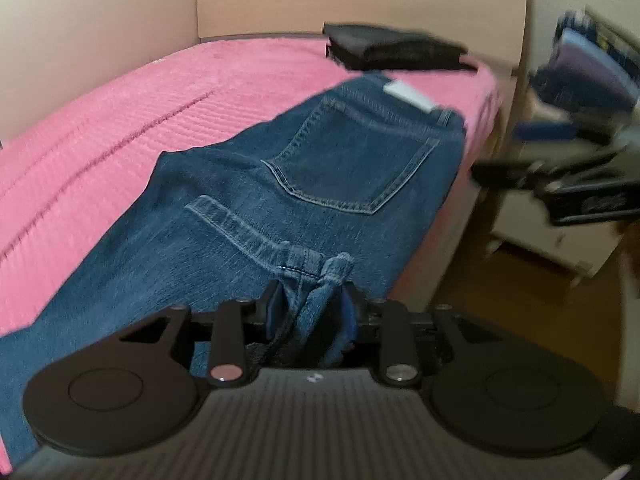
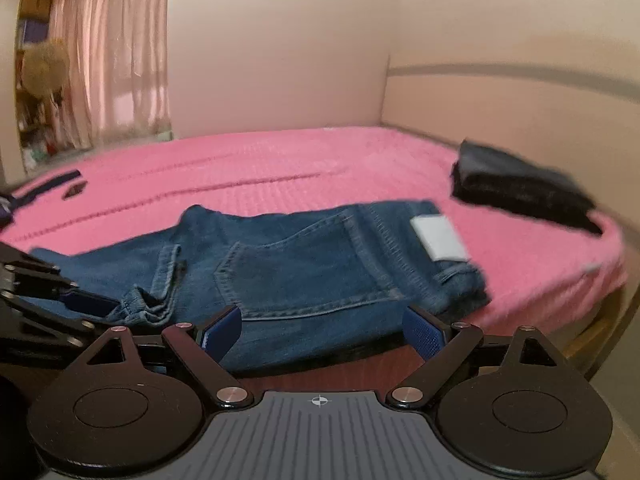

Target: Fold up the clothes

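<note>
Where the left wrist camera looks, one pair of blue jeans (image 1: 320,184) lies on the pink bed cover (image 1: 120,120), with one back pocket and one white patch showing. The left gripper (image 1: 310,312) has its two fingers squeezed on a bunched-up hem of the jeans at the near edge. One folded black pile (image 1: 396,52) sits farther back on the bed. Only this view shows a white cabinet (image 1: 540,236) beside the bed and the blurry right gripper (image 1: 560,188) by it. From the right wrist camera, the right gripper's two fingers are spread wide apart, holding nothing, just in front of the jeans. Only this view shows one pink curtain (image 2: 108,52) and a dark strap (image 2: 48,186) on the far left of the bed.
</note>
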### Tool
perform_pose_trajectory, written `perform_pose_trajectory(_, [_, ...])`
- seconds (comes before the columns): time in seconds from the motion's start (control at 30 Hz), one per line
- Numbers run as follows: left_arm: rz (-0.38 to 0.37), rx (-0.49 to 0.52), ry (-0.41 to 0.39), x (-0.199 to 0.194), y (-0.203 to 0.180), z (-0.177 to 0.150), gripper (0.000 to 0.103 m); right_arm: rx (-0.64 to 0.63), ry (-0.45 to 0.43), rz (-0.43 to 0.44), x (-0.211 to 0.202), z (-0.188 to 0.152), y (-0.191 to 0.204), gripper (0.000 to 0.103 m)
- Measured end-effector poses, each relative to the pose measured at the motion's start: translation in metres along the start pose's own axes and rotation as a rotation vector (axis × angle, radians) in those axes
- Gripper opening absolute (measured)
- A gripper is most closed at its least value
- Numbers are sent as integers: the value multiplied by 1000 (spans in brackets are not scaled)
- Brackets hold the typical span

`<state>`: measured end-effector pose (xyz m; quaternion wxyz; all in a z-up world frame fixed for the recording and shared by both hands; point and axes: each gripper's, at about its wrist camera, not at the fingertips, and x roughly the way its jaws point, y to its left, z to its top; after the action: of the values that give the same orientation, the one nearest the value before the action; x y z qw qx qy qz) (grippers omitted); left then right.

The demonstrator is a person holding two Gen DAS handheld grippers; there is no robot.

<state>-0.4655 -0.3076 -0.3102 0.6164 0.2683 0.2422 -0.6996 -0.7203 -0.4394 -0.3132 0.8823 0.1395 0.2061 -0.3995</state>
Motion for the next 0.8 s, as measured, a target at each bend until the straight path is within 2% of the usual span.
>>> perform_pose_trajectory(0.03, [-16,-38,-16,-12,7,-3,26,17,12,44,3,-1,3,90])
perform_pose_trajectory(0.13, [-48,-143,-65,-47,30,-9,36,66,34,188,12,1,16,90])
perform_pose_trajectory(0.23, [31,-176,-92,-71,54,-16,37,118,52,325,19,4,37,90])
perform_pose_trajectory(0.33, [148,-239,-87,-85,86,-31,38,142,62,397,31,8,55,90])
perform_pose_trajectory(0.47, [246,-396,-29,-92,134,-59,38,123,60,435,44,9,73,90])
perform_pose_trajectory(0.57, [279,-379,-20,-100,143,-68,37,160,145,473,62,4,76,90])
perform_pose_trajectory(0.63, [298,-363,-16,-106,147,-74,37,150,207,444,70,2,77,90])
perform_pose_trajectory(0.8, [345,-325,-8,-122,159,-88,37,31,143,368,46,18,81,90])
